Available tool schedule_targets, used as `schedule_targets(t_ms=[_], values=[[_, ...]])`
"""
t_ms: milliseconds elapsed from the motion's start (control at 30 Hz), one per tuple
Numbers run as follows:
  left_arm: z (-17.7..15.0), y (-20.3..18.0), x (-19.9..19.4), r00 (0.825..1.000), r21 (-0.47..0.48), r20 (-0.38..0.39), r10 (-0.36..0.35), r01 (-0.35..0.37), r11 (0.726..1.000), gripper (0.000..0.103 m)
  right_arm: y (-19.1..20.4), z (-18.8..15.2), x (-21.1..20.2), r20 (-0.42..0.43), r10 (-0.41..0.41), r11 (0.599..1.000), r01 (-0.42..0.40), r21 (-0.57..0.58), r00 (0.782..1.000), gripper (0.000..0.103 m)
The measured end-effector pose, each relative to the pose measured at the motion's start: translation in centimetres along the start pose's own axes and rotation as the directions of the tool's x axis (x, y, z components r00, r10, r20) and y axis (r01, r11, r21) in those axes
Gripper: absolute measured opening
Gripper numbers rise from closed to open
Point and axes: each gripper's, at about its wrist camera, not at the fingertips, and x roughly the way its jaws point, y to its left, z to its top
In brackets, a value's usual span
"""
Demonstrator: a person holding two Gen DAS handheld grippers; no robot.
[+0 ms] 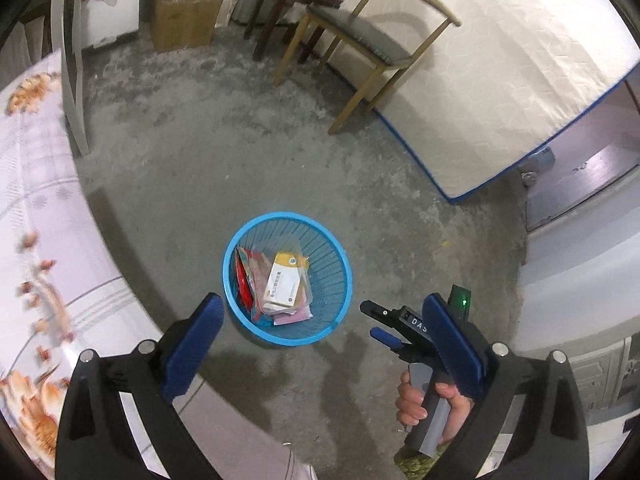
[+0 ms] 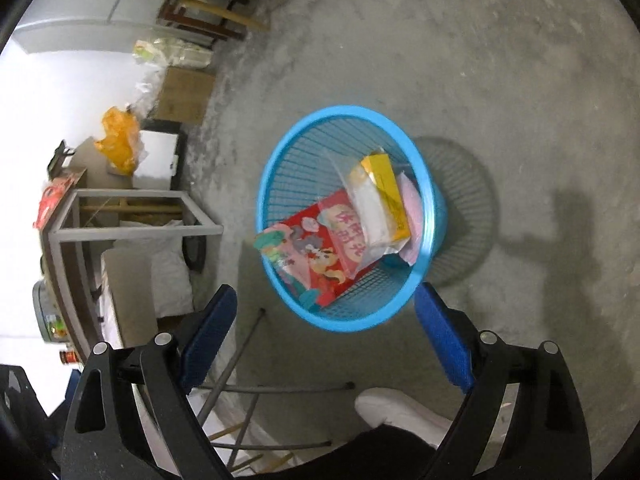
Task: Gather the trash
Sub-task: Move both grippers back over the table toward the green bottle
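Note:
A blue mesh waste basket stands on the concrete floor; it also shows in the right wrist view. Inside lie a white and yellow box, a red packet, a clear bag and pink paper. My left gripper is open and empty above the basket's near side. My right gripper is open and empty just above the basket's near rim. The right gripper also shows in the left wrist view, held in a hand to the right of the basket.
A table with a floral cloth lies at the left. A wooden chair, a dark stool and a leaning mattress stand behind. A cardboard box sits at the back. A white shoe is below the right gripper.

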Motion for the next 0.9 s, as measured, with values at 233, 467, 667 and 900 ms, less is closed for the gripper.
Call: schedule_targets(t_ms=[233, 467, 667, 900], values=[[-4.9, 0.4, -7.9, 0.996, 0.047, 0.088, 0.009, -0.013, 0.999, 0.097, 3.7, -3.0, -4.7, 0.038, 0.048, 0.987, -0.041, -0.153, 0.998, 0.086], [-11.7, 3.2, -15.0, 0.979, 0.032, 0.182, 0.089, -0.096, 0.995, 0.097, 10.0, -6.7, -7.5, -0.003, 0.082, 0.944, -0.078, -0.320, 0.997, 0.086], [-18.9, 6.3, -21.3, 0.943, -0.034, 0.282, 0.177, -0.175, 0.984, 0.097, 17.1, -10.5, -7.3, -0.089, 0.122, 0.876, -0.149, -0.458, 0.989, 0.086], [-27.1, 10.4, -27.4, 0.883, -0.181, 0.356, 0.308, -0.258, 0.949, 0.097, 24.5, -18.0, -4.0, -0.260, 0.111, 0.767, -0.249, -0.591, 0.959, 0.086]])
